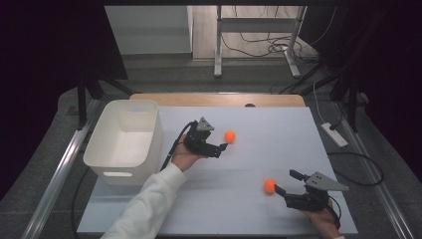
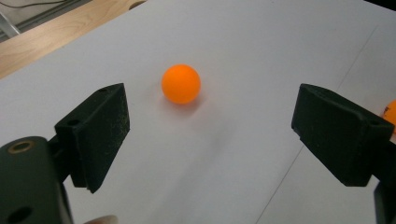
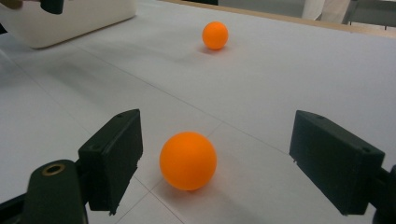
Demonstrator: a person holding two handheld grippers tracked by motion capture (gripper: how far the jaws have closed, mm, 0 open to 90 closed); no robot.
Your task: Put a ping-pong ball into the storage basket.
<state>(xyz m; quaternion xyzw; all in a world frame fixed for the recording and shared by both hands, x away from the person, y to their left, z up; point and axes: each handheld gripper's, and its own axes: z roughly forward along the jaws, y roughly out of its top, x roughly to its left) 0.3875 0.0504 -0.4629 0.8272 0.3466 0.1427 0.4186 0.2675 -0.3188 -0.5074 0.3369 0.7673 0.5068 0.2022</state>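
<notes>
In the high view, the left gripper (image 1: 219, 146) sits mid-frame on the white table (image 1: 278, 124), jaws spread, with the far ball (image 1: 229, 136) just past its tips. A white bin (image 1: 124, 139) stands at left. At lower right, the right gripper (image 1: 286, 182) has its jaws spread around the near ball (image 1: 269, 185).

In the left gripper view, the far ball (image 2: 181, 83) lies upper centre, ahead of the wide-open jaws and clear of both.

In the right gripper view, the near ball (image 3: 188, 160) rests low in the frame between the open jaws, nearer the left one, touching neither. The far ball (image 3: 215, 35) lies at the top, the bin (image 3: 79, 18) at upper left.
</notes>
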